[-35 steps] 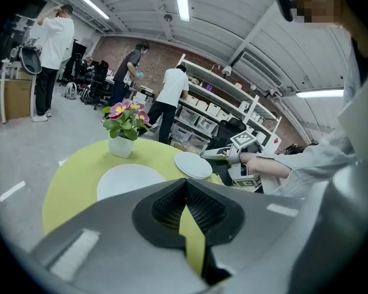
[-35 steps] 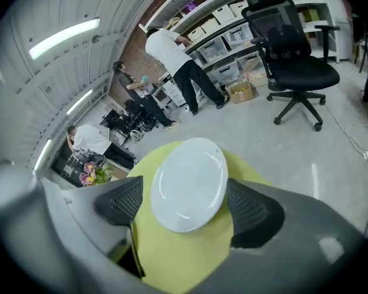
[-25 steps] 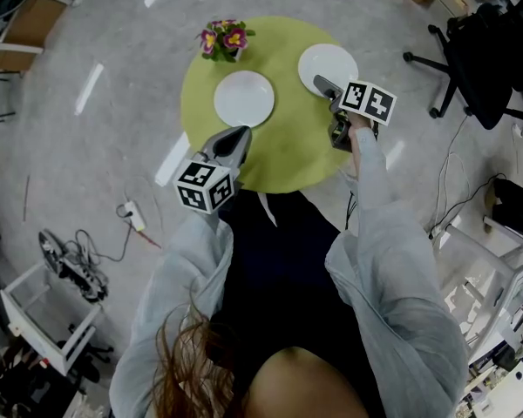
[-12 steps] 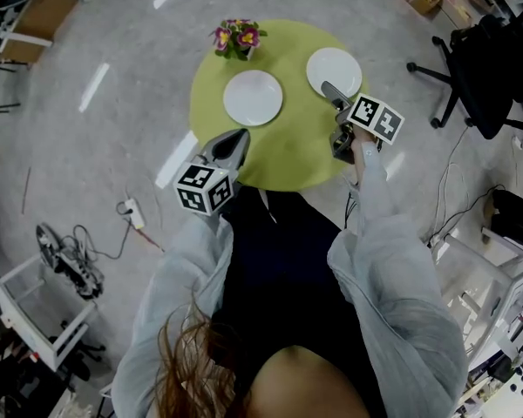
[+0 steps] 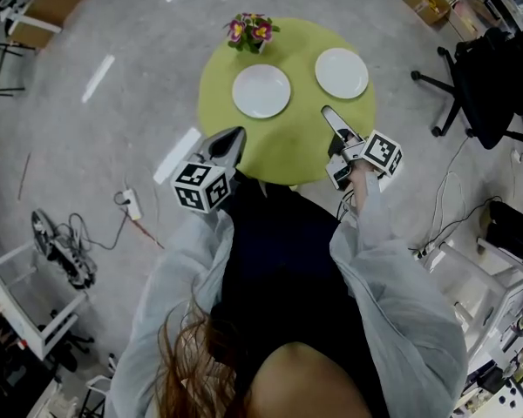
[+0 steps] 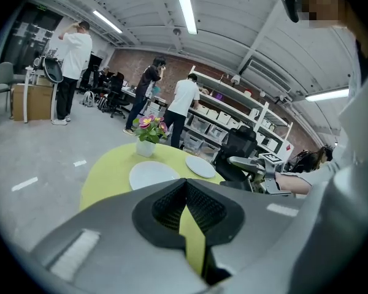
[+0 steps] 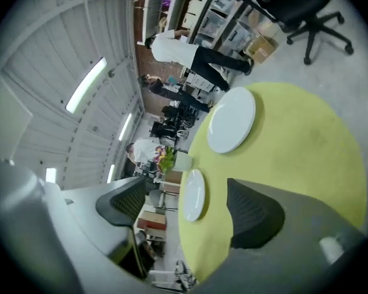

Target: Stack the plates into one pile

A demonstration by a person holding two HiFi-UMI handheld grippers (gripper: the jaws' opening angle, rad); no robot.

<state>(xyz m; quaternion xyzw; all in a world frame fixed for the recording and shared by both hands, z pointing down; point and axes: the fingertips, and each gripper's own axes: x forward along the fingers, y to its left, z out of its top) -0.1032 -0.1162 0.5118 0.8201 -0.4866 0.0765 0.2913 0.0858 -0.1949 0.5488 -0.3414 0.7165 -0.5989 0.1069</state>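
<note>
A round yellow-green table (image 5: 283,142) stands on a grey concrete floor (image 5: 113,129) in a workshop, with black office chairs (image 5: 484,68) to one side, loose cables on the floor, and people standing (image 6: 73,60) before long shelves of storage bins (image 6: 233,112) under strip lights. Two plates lie flat on the table, apart from each other and unstacked, both smooth, shallow and bare. The left white round plate (image 5: 261,91) sits ahead of the left gripper (image 5: 236,133), beyond its fingertips. The right white round plate (image 5: 341,73) sits ahead of the right gripper (image 5: 330,114), clear of its tips. The left gripper's dark ribbed fingers (image 6: 165,204) are pressed together with nothing in them, only a sliver of table showing below. The right gripper's fingers (image 7: 251,213) stand wide apart and have just been closing; only tabletop and plates show beyond the gap, nothing between the pads. Past both plates, farthest from the fingers, a small white flowerpot (image 6: 145,148) at the table's far edge holds pink and yellow flowers (image 5: 250,31) with green leaves.
</note>
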